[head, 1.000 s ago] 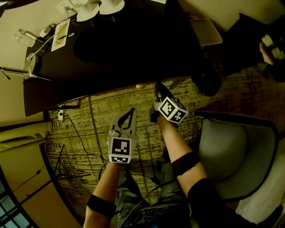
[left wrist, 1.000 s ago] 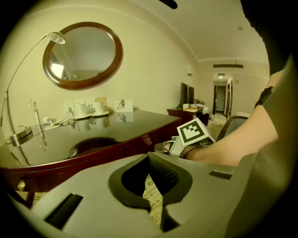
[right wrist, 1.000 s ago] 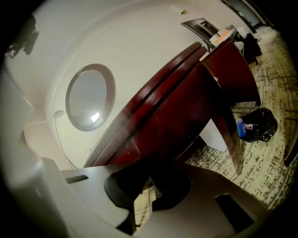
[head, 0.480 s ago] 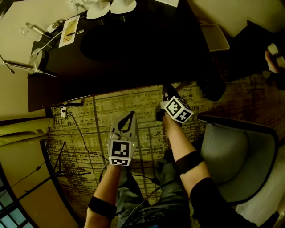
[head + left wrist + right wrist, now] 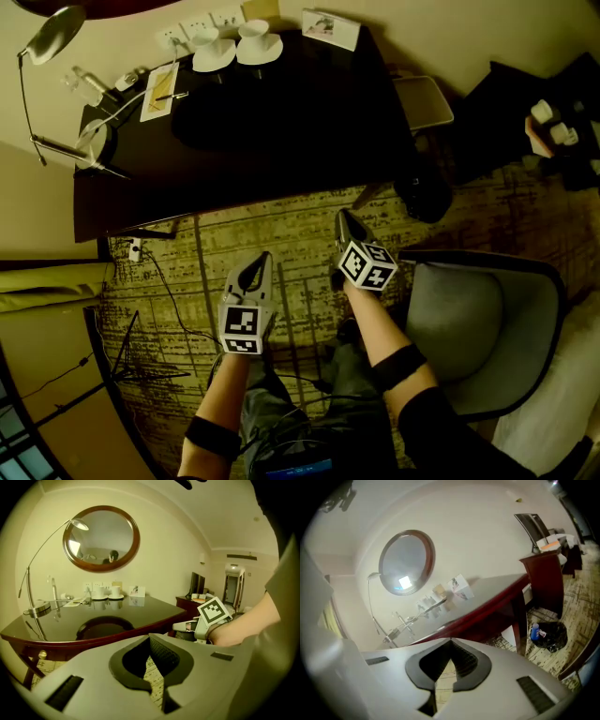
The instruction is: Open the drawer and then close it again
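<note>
Seen from above, a dark glossy table [image 5: 281, 159] fills the upper half of the head view. A desk lamp [image 5: 94, 141] stands at its ten o'clock corner, and two cups [image 5: 214, 47] on saucers sit at the far edge near twelve o'clock. Below the table, over patterned carpet [image 5: 178, 272], the person's left hand-held gripper [image 5: 255, 267] points toward twelve o'clock, its jaws pressed together with nothing between them. At about two o'clock from it, the right hand-held gripper [image 5: 347, 225] is likewise pressed together and empty, aimed at the table's near edge. A grey armchair [image 5: 478, 328] sits at four o'clock. The drawer cannot be made out in any view. Judging from the task, it sits in the reddish wooden front [image 5: 70, 648] under the table's near edge, at twelve o'clock from both grippers and apart from them. That edge runs from about eight o'clock to two o'clock, across the direction the grippers point. The right hand-held gripper is the nearer, so it looks likelier to reach in, and its jaws would have to spread first.
</note>
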